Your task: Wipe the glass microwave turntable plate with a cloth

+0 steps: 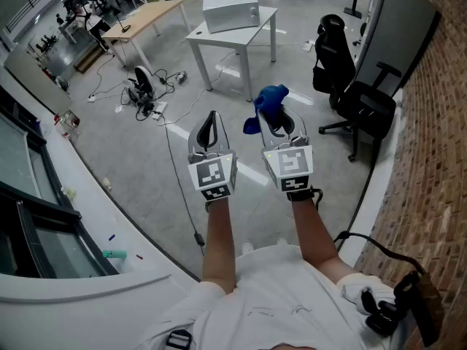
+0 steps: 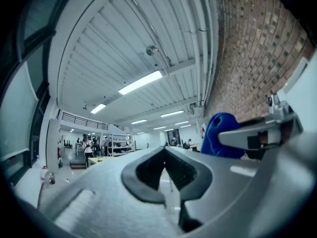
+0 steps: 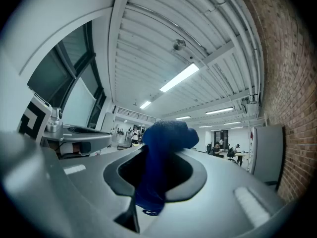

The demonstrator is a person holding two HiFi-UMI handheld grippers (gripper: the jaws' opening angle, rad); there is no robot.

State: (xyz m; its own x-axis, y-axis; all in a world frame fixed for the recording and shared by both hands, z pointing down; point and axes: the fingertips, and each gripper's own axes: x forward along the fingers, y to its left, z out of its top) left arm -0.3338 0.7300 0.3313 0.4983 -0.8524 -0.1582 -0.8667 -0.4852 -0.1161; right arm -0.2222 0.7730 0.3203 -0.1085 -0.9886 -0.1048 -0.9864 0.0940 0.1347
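Observation:
Both grippers are held up side by side in front of me, well above the floor. My right gripper [image 1: 279,115] is shut on a blue cloth [image 1: 268,102], which bunches above its jaws and hangs down between them [image 3: 159,155]. My left gripper [image 1: 211,119] is shut with nothing in it; its jaw tips meet [image 2: 165,150]. From the left gripper view the cloth [image 2: 220,135] shows at the right. No glass turntable plate is in view. A grey microwave [image 1: 232,12] stands on a white table [image 1: 219,39] across the room.
Black office chairs [image 1: 363,104] stand at the right by a brick wall [image 1: 438,144]. Cables and a black device [image 1: 142,90] lie on the floor at the left. A white counter edge [image 1: 80,195] curves along the left. A wooden table [image 1: 146,17] stands farther back.

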